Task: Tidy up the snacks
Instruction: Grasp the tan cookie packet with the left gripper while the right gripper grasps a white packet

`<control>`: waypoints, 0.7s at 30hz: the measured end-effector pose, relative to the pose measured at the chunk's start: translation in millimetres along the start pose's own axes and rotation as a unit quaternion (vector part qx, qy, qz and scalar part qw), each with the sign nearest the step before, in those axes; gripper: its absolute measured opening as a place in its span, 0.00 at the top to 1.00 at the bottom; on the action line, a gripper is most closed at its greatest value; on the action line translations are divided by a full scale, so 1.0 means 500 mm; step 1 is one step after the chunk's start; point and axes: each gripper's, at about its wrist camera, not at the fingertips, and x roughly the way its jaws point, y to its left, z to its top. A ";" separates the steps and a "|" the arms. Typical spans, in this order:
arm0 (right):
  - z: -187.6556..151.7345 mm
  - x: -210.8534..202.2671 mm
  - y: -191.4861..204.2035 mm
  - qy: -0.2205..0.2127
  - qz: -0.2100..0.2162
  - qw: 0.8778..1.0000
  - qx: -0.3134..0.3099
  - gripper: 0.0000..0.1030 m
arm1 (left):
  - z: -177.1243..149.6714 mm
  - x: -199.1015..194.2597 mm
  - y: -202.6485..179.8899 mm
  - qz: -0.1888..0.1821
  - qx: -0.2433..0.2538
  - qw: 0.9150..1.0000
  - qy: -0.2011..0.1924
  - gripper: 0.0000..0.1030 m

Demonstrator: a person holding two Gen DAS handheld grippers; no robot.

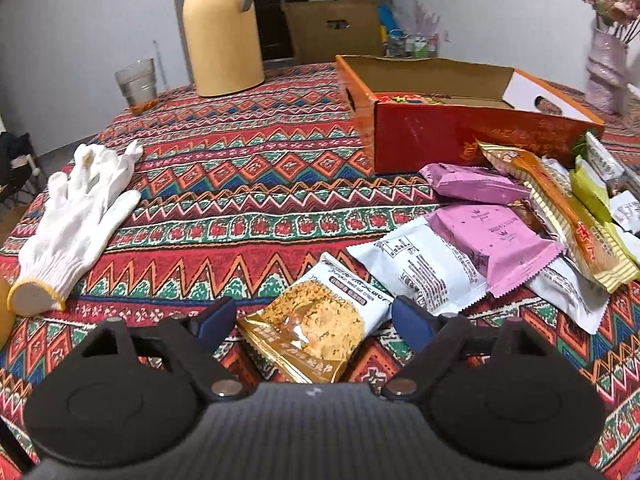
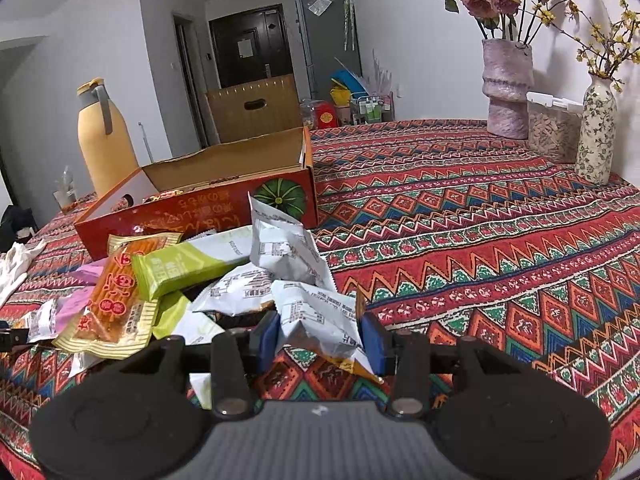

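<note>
Left wrist view: my left gripper [image 1: 314,318] stands over the patterned cloth [image 1: 240,184] with its jaws apart, one blue pad [image 1: 216,320] on each side of a gold and white crisp packet [image 1: 316,328]. The packet lies flat on the cloth between the pads. I see a small gap at each side, so the pads are not pressing on it. Just beyond it lies a white packet [image 1: 420,268] with its printed back up, and a pink packet [image 1: 496,240] rests partly on top of that one. A second pink packet [image 1: 472,182] and a long orange packet [image 1: 560,208] lie nearer to the red box [image 1: 460,136]. The box is open at the top, and some red wrappers show inside it. At the left side a white glove [image 1: 76,216] lies on the cloth, well apart from the snacks. Behind it stand a glass [image 1: 137,84] and a yellow jug [image 1: 222,28].

In the right wrist view, my right gripper [image 2: 320,338] is closed partway on a white packet [image 2: 316,316]. Both pads touch its sides and the packet is crumpled between them. The pile [image 2: 168,280] of green, orange and white packets lies to the left of it, in front of the red box [image 2: 192,208]. At the far right of the table stand two vases [image 2: 506,88] with flowers and a clear container [image 2: 554,128] between them.
</note>
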 end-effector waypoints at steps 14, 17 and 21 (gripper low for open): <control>-0.006 -0.025 0.021 -0.008 -0.015 1.000 -0.010 0.58 | 0.007 0.025 0.021 -0.048 0.030 0.998 0.001 0.27; -0.005 -0.028 0.024 -0.009 -0.015 1.000 -0.012 0.58 | 0.005 0.020 0.023 -0.061 0.027 0.998 -0.004 0.42; -0.005 -0.030 0.024 -0.010 -0.013 1.000 -0.013 0.58 | -0.003 0.009 0.024 -0.057 0.023 0.998 -0.011 0.43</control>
